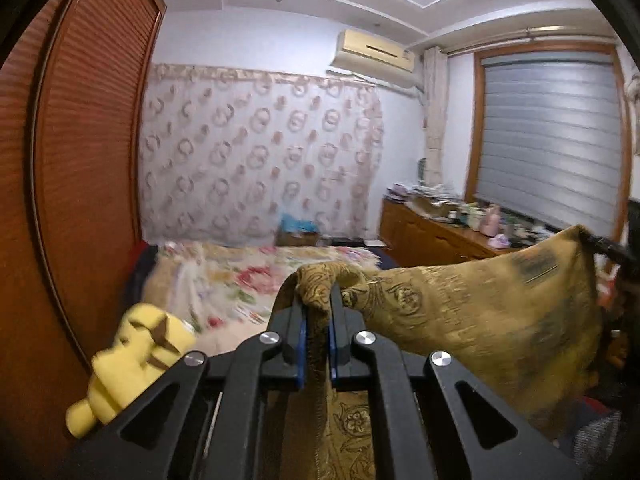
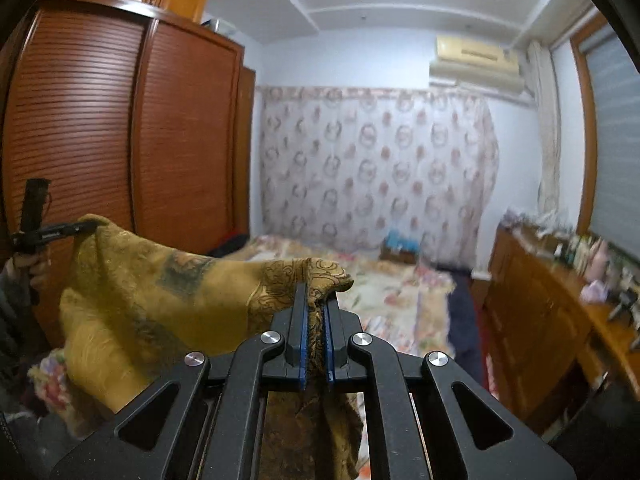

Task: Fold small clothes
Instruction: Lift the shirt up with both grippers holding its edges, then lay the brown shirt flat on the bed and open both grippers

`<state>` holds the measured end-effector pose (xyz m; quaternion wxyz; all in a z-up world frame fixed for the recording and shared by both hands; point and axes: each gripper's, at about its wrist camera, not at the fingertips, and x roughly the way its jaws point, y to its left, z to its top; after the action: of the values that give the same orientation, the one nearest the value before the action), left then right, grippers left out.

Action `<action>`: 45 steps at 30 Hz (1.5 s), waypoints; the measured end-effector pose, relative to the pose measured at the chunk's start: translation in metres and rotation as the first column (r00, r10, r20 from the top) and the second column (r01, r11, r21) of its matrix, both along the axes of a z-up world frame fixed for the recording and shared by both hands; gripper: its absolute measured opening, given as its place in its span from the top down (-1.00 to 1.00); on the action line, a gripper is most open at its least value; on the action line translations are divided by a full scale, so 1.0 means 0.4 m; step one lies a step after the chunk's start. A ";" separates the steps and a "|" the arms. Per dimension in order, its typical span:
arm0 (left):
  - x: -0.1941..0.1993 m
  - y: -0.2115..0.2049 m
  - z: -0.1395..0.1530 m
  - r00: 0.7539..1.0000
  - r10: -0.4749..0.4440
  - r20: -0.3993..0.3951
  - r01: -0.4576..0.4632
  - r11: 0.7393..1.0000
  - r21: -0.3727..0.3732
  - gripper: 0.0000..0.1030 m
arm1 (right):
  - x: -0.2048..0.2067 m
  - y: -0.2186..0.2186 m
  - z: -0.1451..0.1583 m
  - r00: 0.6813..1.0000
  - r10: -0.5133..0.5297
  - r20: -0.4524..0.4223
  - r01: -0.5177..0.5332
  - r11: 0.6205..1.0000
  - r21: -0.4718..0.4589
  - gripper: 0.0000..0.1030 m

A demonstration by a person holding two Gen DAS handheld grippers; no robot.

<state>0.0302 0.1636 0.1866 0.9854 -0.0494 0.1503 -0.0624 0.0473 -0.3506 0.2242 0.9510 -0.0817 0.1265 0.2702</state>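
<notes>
A mustard-yellow patterned cloth point(image 1: 480, 312) hung stretched in the air between two hand-held grippers, above a bed point(image 1: 240, 280) with a floral cover. The left gripper point(image 1: 318, 300) had its jaws almost fully closed, pinching one bunched corner of the cloth between blue pads. The right gripper point(image 2: 316, 300) was clamped the same way on the opposite corner, with loose fabric hanging below its jaws. Each gripper appeared at the far edge of the other's view, gripping its corner. A yellow plush toy point(image 1: 132, 360) sat at the lower left. A wooden wardrobe point(image 2: 120, 140) stood on the left, and a cluttered dresser point(image 1: 440, 236) ran under the window.
</notes>
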 end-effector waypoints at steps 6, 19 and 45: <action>0.328 0.018 -0.123 0.982 0.085 -0.169 -0.073 0.994 0.077 0.55 | 0.304 0.070 0.004 0.983 -0.182 -0.010 0.180 0.979 -0.092 0.82; 0.249 -0.049 -0.442 0.920 0.010 -0.391 0.023 0.997 0.080 -0.07 | 0.501 0.052 -0.464 0.881 -0.288 -0.375 0.204 0.947 -0.248 0.44; 0.131 -0.140 -0.643 0.848 0.017 -0.530 0.069 0.987 0.143 -0.15 | 0.262 -0.029 -0.657 0.831 -0.248 -0.498 0.167 0.965 -0.203 0.13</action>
<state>0.0828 0.1076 -0.0706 0.9057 0.0151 0.4210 -0.0477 0.1523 -0.3621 -0.0384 0.8962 -0.0632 0.4062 0.1666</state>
